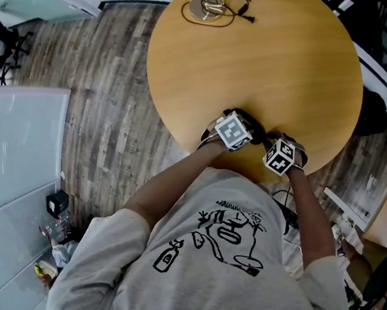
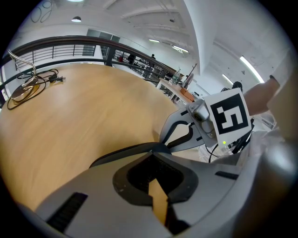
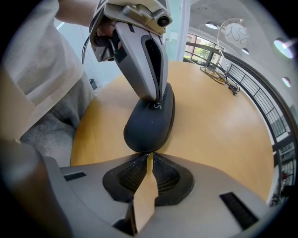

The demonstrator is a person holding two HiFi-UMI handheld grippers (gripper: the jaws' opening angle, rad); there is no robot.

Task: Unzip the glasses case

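— Where do the jaws stand?
— My right hand-held gripper (image 3: 148,154) has its jaws together, tips touching the near end of the case (image 3: 150,123). Whether they pinch anything there, I can't tell. My left hand-held gripper (image 2: 151,149) is closed too, tips pressed onto the case's top.
— And the case?
— Flat on the table (image 3: 219,121), by the edge nearest me. A lamp base (image 1: 207,6) and cable (image 1: 233,12) sit well apart, across the table.
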